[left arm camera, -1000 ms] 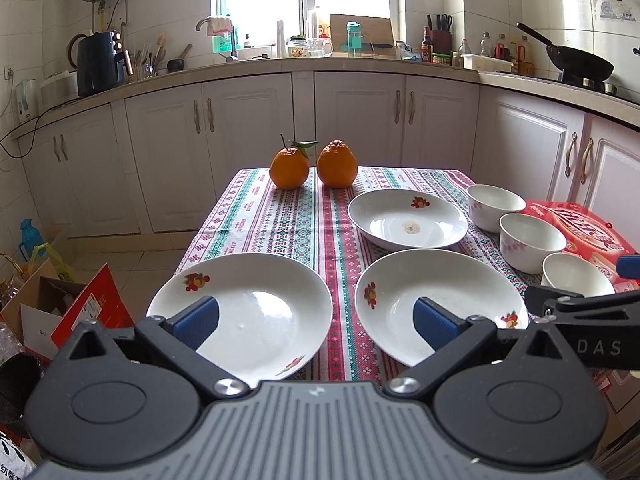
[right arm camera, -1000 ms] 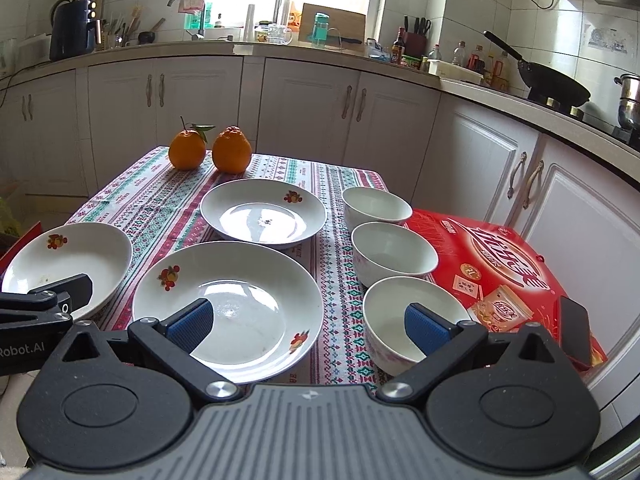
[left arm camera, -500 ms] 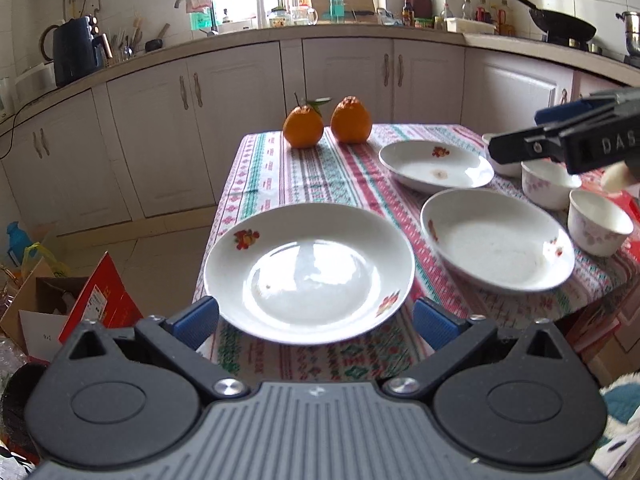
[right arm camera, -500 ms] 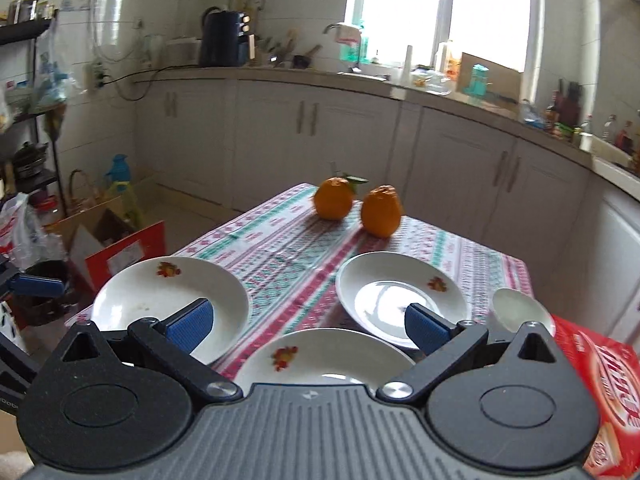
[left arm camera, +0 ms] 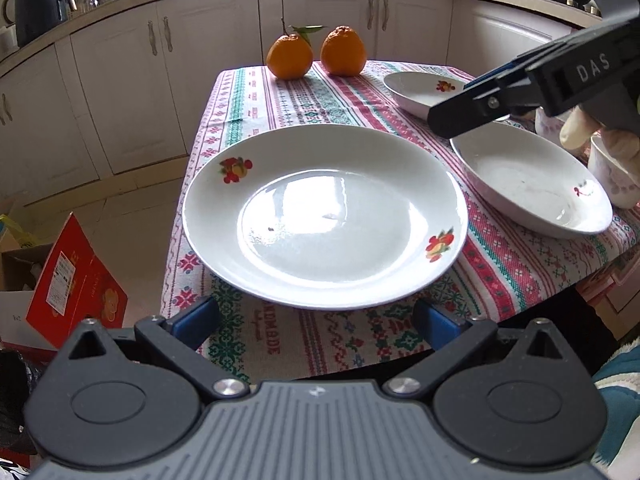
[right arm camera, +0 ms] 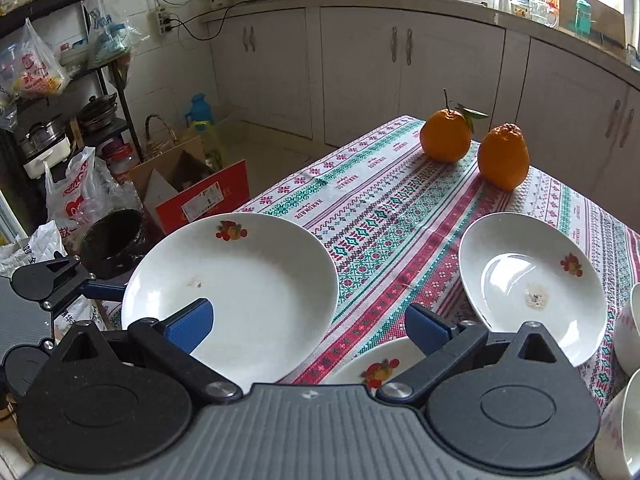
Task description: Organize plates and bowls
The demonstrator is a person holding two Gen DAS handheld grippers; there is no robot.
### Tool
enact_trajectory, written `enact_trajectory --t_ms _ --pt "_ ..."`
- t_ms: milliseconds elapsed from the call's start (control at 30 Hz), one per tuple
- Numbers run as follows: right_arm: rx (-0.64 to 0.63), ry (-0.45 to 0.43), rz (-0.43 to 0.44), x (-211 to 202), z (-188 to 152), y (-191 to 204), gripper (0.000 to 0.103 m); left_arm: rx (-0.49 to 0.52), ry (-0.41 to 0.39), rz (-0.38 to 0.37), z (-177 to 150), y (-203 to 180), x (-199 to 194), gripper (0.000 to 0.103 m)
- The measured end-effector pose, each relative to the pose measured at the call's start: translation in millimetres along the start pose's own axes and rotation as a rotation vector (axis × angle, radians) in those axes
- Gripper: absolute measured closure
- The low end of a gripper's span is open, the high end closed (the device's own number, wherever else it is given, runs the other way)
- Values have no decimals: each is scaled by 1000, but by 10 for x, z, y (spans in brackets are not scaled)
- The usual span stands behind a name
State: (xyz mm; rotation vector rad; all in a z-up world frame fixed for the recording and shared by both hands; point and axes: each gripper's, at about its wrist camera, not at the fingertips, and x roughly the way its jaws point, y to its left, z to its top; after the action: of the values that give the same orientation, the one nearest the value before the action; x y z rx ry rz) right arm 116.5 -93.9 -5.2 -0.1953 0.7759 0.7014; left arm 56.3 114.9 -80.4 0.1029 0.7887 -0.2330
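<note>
While my left gripper point(left arm camera: 316, 322) sits wide apart just off the tablecloth's point(left arm camera: 280, 92) near edge, the big plate point(left arm camera: 324, 216) lies at that edge between its pads, untouched. My right gripper point(right arm camera: 308, 326) is also spread and grasping nothing, above a second plate point(left arm camera: 528, 184) further right along the same edge. A third plate point(right arm camera: 532, 288) lies behind; the two oranges point(left arm camera: 316, 54) mark the far edge. Bowls point(left arm camera: 612, 176), I think, line the right edge.

The left gripper point(left arm camera: 316, 322), fingers point(left arm camera: 194, 322) spread wide, faces the near plate point(left arm camera: 324, 216) on the tablecloth point(left arm camera: 280, 100).
</note>
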Motion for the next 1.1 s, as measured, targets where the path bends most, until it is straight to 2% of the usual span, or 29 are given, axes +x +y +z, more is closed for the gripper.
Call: enact_trajectory --t_ms 200,433,600,633,767,867,1100 --pt "-23 59 26 272 117 -80 0 9 -19 -18 -12 58 19 0" --pt "-64 132 111 594 256 -98 0 9 -69 -16 -92 53 -30 0" --pt "-62 189 180 871 338 -148 0 21 -70 -31 -90 72 -55 0" --pt "-58 198 200 913 352 -159 2 24 -68 -34 -84 79 -54 0" --pt "-65 223 250 1049 413 -167 20 38 -70 -42 -66 103 -46 0" --pt "-55 240 279 1125 435 -199 29 52 -70 -51 -56 108 -51 1" --pt "-14 244 332 1169 449 -277 31 99 -69 -82 -12 135 -62 1"
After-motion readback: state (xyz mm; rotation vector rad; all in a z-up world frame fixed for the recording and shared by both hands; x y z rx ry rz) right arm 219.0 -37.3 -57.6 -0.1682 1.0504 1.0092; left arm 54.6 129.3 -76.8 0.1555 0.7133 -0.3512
